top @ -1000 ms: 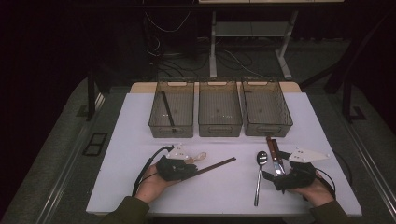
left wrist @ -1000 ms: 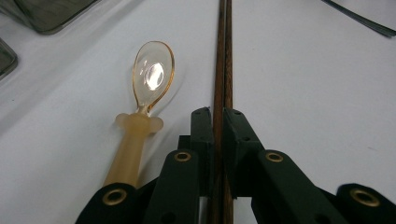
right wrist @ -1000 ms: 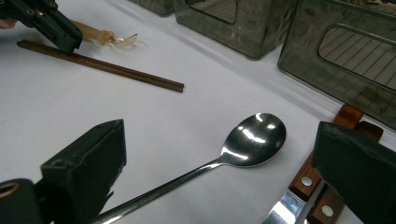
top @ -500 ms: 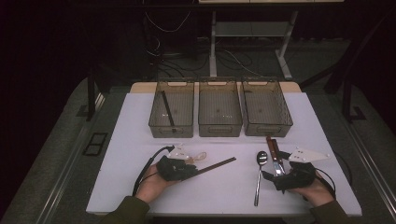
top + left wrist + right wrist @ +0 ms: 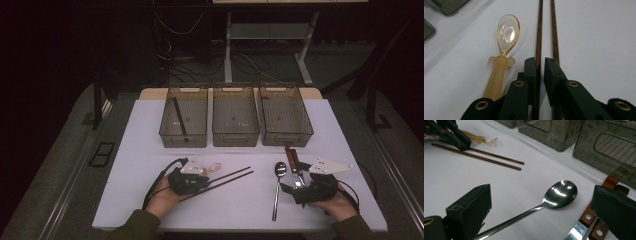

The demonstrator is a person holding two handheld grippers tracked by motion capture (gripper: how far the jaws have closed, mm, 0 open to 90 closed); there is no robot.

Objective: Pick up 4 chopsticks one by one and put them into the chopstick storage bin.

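Two dark wooden chopsticks lie side by side on the white table. My left gripper rests low over their near ends. One chopstick runs between its jaws and the other passes under the right jaw. The jaws have just been opening a little; a thin gap shows beside the stick. A translucent plastic spoon lies just left of them. My right gripper stands wide open astride a metal spoon's handle.
Wooden-handled knives lie beside the metal spoon, under my right gripper's far jaw. Three smoky plastic bins stand in a row at the back; the left bin holds a dark stick.
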